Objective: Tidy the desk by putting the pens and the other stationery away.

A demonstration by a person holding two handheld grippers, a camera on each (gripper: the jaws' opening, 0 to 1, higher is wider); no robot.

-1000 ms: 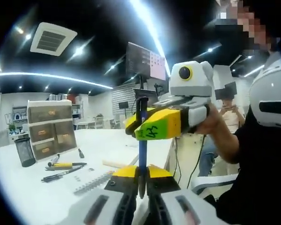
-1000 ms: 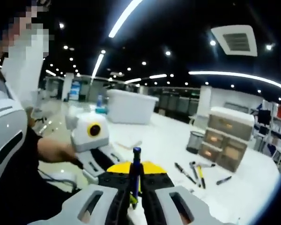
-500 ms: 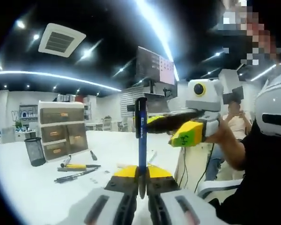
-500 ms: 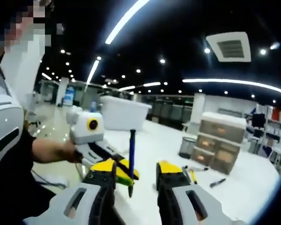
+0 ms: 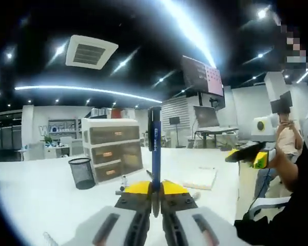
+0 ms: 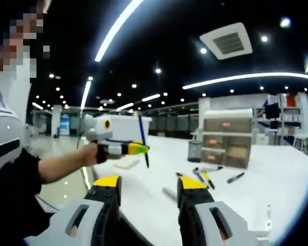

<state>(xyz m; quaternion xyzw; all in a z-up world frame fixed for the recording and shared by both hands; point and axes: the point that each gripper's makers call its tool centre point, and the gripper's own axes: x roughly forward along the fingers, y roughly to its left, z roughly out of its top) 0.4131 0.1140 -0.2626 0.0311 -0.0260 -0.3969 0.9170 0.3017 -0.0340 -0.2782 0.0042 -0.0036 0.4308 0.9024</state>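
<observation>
worktop: white, stretching ahead of both my tongs.
drawer unit: ahead of my left tongs, a touch to their left, on the worktop.
mesh pen cup: just left of the drawers; I judge it the pen's home, nearer my left hand.
right tongs: spread wide, holding nothing; loose pens lie beyond them.
blue pen: pinched in my left tongs, long axis running straight out along them.
</observation>
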